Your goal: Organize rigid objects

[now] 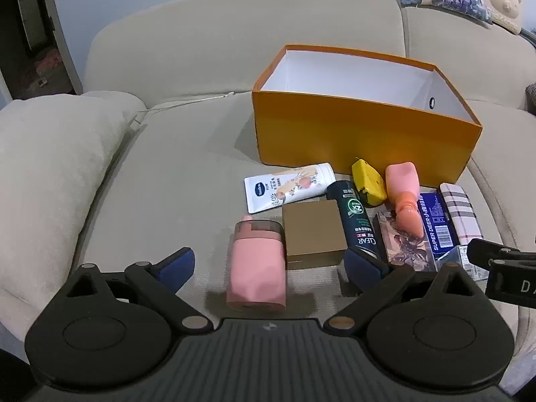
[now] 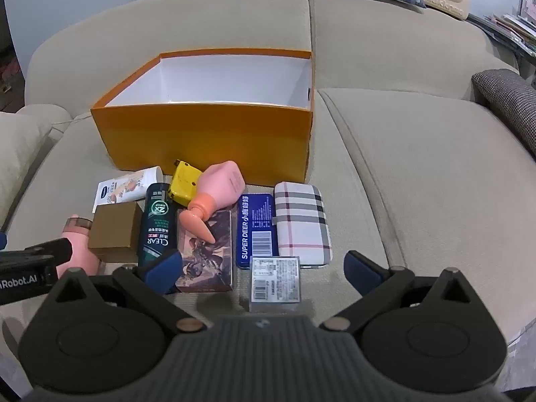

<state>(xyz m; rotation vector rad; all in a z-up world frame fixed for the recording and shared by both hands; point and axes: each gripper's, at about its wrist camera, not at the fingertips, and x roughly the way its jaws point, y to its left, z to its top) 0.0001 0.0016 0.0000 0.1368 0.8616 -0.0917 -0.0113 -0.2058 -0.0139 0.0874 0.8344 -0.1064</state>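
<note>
- The left gripper (image 1: 269,263) is spread wide and grasps nothing; its blue pads hang just above the sofa seat (image 1: 174,181), one on each side of a pink bottle (image 1: 256,268) that lies there with its dark translucent cap (image 1: 259,227) pointing far.
- Just right of that bottle sits a small brown box (image 1: 313,232), and right of the box lies a dark green CLEAR tube (image 1: 355,217), its near end touching or hidden by the left gripper's right pad; which, I cannot tell.
- The right gripper (image 2: 264,269) is also released and empty, its pads wide apart over a small clear case with a printed label (image 2: 275,279).
- Its left pad overlaps the near left corner of a box with a dark printed picture (image 2: 214,254); a peach squeeze bottle (image 2: 217,191) lies across that box's far end.
- Far of the clear case lie a blue SUPER DEER box (image 2: 256,229) and, touching its right side, a plaid case (image 2: 301,222).
- A yellow block (image 2: 183,181) and a white lotion tube (image 2: 129,186) lie nearer the orange box (image 2: 201,140).
- The orange box stands open at the far edge of the cluster, white inside and with nothing visible in it.
</note>
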